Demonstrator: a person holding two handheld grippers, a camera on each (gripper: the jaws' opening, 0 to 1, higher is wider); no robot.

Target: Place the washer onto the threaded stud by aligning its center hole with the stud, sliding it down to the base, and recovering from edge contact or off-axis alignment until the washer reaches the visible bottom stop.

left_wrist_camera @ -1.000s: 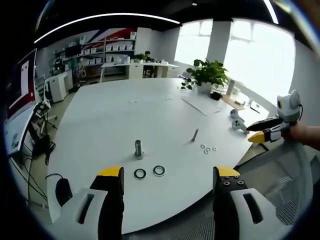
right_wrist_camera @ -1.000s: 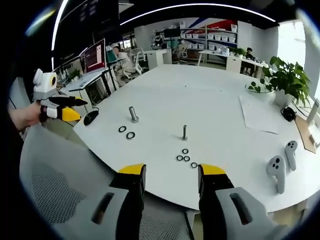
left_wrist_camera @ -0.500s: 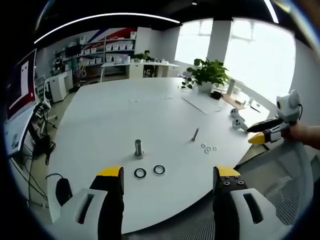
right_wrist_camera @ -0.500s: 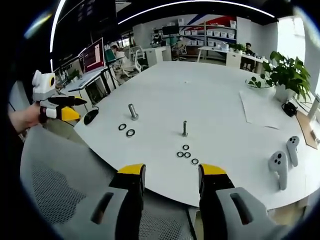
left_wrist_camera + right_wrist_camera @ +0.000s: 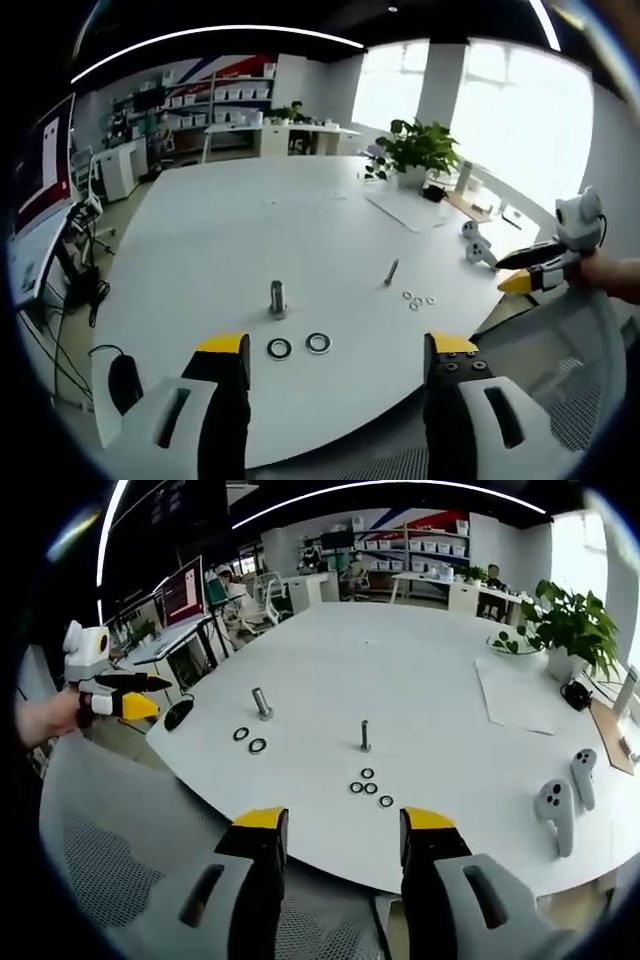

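Observation:
On a large white table (image 5: 230, 230) a thick stud (image 5: 277, 298) stands upright, with two dark washers (image 5: 299, 346) lying just in front of it. A thinner threaded stud (image 5: 391, 271) stands further right, with three small washers (image 5: 417, 299) beside it. The right gripper view has the thin stud (image 5: 365, 736), its small washers (image 5: 367, 785), the thick stud (image 5: 262, 702) and the two larger washers (image 5: 249, 740). My left gripper (image 5: 335, 348) is open and empty, held off the table's near edge. My right gripper (image 5: 335, 820) is open and empty too. Each gripper appears from the side in the other's view (image 5: 545, 265) (image 5: 110, 702).
Two white hand controllers (image 5: 560, 805) lie at the table's right end, near a sheet of paper (image 5: 510, 695) and a potted plant (image 5: 560, 630). A black mouse (image 5: 178, 713) sits by the left edge. A grey mesh chair back (image 5: 110, 840) is under the grippers. Desks and shelves stand behind.
Both views have shifted slightly as the hands drifted. The studs and washers lie as before, and both grippers remain open.

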